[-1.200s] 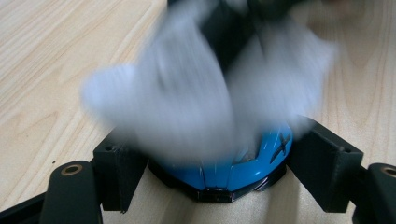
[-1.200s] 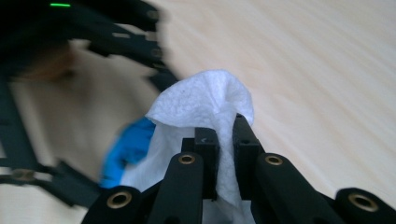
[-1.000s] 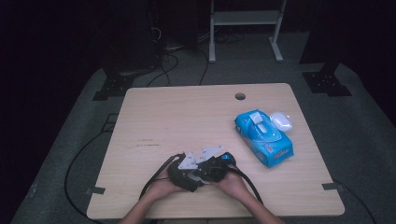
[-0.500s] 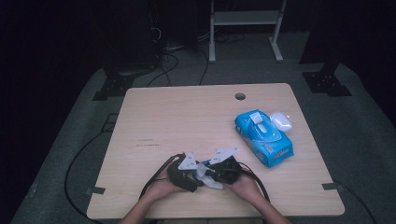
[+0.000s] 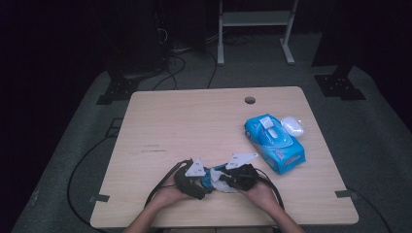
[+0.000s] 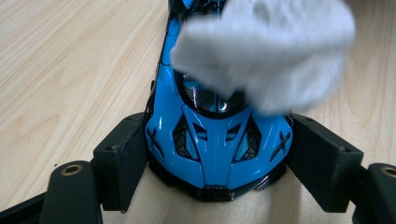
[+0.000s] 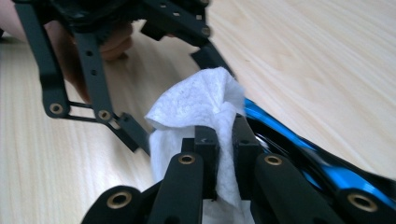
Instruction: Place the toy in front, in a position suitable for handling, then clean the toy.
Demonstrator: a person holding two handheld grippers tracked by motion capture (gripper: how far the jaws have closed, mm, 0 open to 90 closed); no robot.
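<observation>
- Two tongs at the table's near edge
- left tongs clamped on the blue car
- right tongs pinched on a wipe, wipe on the car's roof

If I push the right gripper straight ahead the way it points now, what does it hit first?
Probably the left gripper: it stands just ahead of the white wipe that the right gripper pinches over the blue toy car. Depth is hard to judge.
</observation>
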